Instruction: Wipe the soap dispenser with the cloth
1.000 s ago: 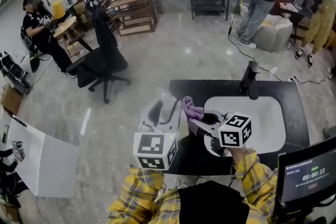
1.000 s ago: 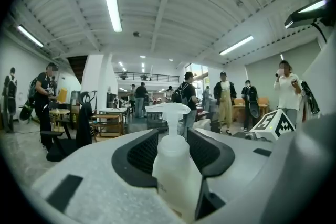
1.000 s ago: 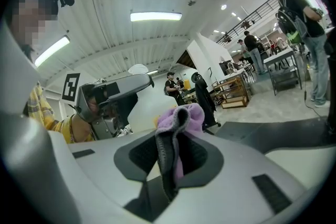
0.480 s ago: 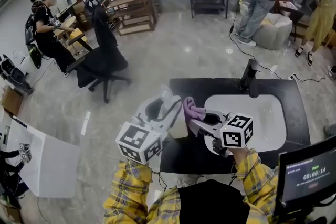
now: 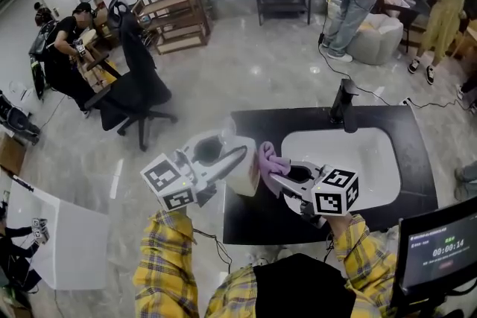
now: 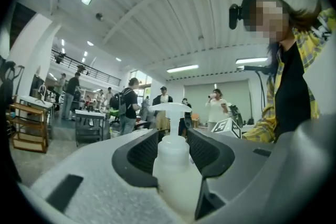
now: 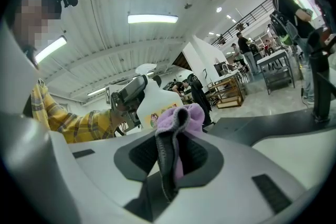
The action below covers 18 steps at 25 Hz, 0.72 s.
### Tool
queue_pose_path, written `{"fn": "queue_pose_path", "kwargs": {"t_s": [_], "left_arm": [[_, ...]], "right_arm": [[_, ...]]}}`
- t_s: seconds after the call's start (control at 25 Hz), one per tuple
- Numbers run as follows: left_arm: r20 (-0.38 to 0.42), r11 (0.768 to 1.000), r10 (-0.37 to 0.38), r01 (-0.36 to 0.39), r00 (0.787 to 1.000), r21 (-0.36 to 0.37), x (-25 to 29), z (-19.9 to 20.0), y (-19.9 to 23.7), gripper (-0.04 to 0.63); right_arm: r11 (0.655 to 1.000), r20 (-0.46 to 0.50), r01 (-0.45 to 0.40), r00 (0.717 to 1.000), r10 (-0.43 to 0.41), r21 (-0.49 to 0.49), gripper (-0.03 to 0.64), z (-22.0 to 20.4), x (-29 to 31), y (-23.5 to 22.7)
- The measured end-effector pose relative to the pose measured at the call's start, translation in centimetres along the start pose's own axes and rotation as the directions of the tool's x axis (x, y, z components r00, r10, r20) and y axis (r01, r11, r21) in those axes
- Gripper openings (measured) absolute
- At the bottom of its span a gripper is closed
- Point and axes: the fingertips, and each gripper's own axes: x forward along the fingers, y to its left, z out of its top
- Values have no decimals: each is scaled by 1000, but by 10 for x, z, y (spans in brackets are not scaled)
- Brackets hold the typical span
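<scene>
Bottle turned, cloth waiting at its side

The left gripper has its jaws fairly wide and clamped on the translucent white plastic pump soap dispenser, held over the left edge of the black countertop, beside the white basin. That hand has swung round in the last second, its marker cube now further left, offering a fresh face of the bottle. The right gripper pinches the bunched lilac cloth between near-closed jaws, right against the bottle, touching, I think, though it's hard to be sure. The wipe probably carries on round this new side
</scene>
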Motion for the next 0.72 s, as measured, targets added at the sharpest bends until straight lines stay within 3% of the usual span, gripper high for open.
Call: {"fn": "queue_pose_path", "kwargs": {"t_s": [0.32,0.72], "left_arm": [[33,982,-186,187,982,-5,-8,0,-10,167],[5,939,-343,343,939,13,-8,-2,-12,167]], "right_arm": [[1000,4,28,1000,-28,6,81,-12,-5,16],[998,3,61,998,-61,-4,81,-16,-5,22]]}}
